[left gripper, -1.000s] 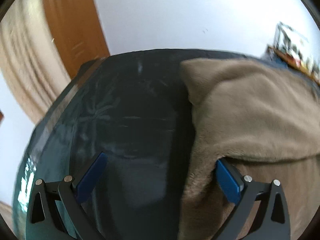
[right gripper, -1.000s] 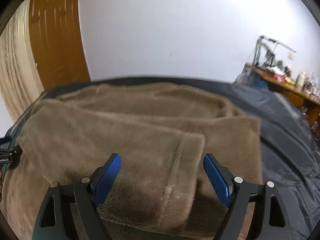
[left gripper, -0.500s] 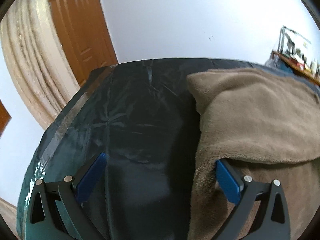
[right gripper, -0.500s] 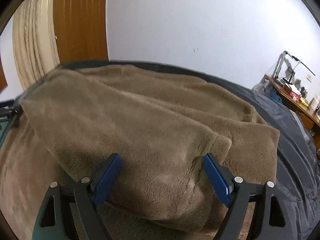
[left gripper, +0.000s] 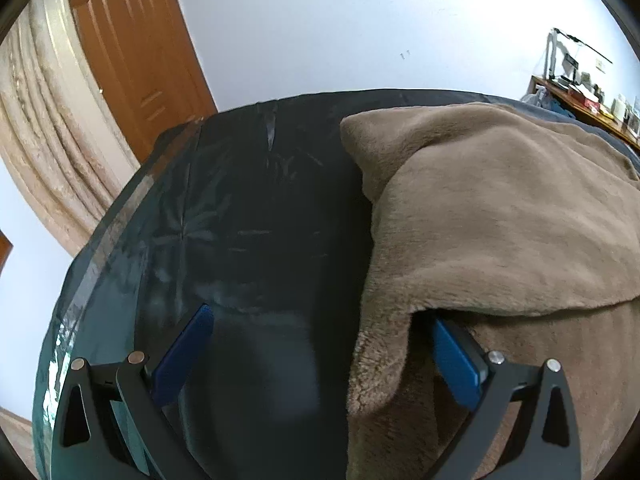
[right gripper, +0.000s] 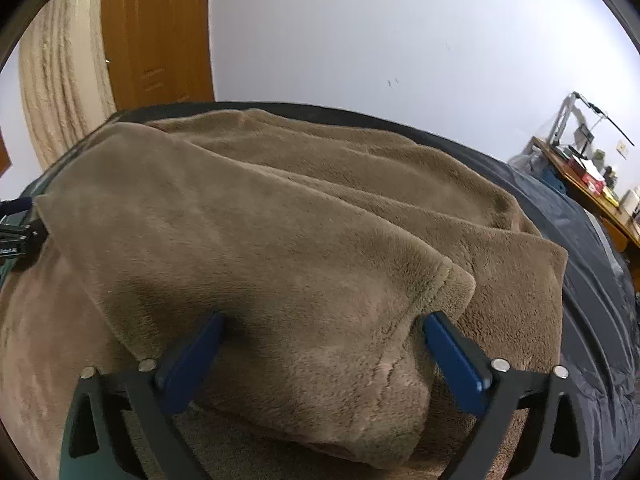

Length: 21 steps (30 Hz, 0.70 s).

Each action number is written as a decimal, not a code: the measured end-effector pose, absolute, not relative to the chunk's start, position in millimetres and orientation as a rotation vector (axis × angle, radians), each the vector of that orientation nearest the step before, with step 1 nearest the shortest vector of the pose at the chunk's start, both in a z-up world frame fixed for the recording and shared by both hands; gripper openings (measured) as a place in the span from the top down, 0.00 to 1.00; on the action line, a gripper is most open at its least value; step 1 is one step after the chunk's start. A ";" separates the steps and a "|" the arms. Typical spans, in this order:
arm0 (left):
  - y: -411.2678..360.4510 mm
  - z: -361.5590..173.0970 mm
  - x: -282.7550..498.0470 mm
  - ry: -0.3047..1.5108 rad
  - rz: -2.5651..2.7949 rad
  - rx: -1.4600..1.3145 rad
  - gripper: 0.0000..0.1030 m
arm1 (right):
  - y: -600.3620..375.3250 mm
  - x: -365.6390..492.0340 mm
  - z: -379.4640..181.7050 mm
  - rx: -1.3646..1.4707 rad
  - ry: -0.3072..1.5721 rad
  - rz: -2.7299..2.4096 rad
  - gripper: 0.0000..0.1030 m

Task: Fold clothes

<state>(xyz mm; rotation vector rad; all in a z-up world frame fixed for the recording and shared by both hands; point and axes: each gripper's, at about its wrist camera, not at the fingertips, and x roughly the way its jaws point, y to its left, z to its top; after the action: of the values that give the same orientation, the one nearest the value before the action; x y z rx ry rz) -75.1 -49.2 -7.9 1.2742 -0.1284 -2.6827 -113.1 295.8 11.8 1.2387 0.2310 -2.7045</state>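
Brown fleece garment (right gripper: 304,240) lying folded in layers on a dark, shiny covered surface (left gripper: 248,216), filling most of the right wrist view and the right half of the left wrist view. Top layer folded over the lower ones, with a rounded hemmed corner (right gripper: 456,280) toward the right. Left edge of the garment ending about at the middle of the surface, bare dark cover to the left of it.

Right gripper (right gripper: 320,348) pointing down at the garment, blue fingers (right gripper: 456,360) opening, now spread wide. Thick folded layer between them, left finger tip close against the fleece, right finger beside the fold; pads not squeezing it, as far as visible.

Left gripper (left gripper: 320,340) at the left edge of the garment, fingers (left gripper: 184,356) spread wide. Left finger over the bare cover, right finger tucked under the overhanging top layer, with a flap of fleece hanging between the two. Nothing pinched.

Behind: white wall (right gripper: 400,40), orange wooden door (left gripper: 136,52), pale curtain (left gripper: 44,132), and a cluttered wooden desk (right gripper: 592,188) far to the right.
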 end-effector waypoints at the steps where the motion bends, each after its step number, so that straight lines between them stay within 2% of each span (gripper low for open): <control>1: -51.3 -8.2 -75.3 -0.102 -2.685 1.282 0.00 | 296.1 -113.0 11.7 1.239 0.229 -2.704 0.01; 5: -59.2 -11.3 -76.6 0.030 -2.708 1.329 0.00 | 297.5 -113.3 11.0 1.245 0.220 -2.700 0.01; 7: -61.7 -12.3 -76.0 0.128 -2.759 1.369 0.03 | 300.4 -115.0 10.4 1.253 0.199 -2.695 0.01; 8: -62.0 -12.3 -75.5 0.163 -2.781 1.383 0.08 | 301.7 -115.8 10.1 1.258 0.190 -2.694 0.01; 11: -59.4 -11.6 -73.9 0.187 -2.817 1.391 0.18 | 304.2 -116.5 9.4 1.269 0.177 -2.694 0.01; 15: -59.0 -11.5 -72.2 0.192 -2.822 1.377 0.22 | 300.3 -113.4 12.0 1.269 0.218 -2.713 0.01; 18: -67.7 -10.3 -73.5 0.262 -2.810 1.374 0.25 | 283.7 -110.8 31.6 1.214 0.305 -2.700 0.01; 21: -77.6 -11.3 -75.6 0.316 -2.794 1.371 0.26 | 251.6 -115.8 72.0 1.067 0.298 -2.634 0.01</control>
<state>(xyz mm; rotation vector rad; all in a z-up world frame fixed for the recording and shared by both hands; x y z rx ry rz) -75.6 -77.6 -11.3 1.3713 0.3161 -2.7937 -115.8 251.6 72.0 1.0673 0.2979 -2.6345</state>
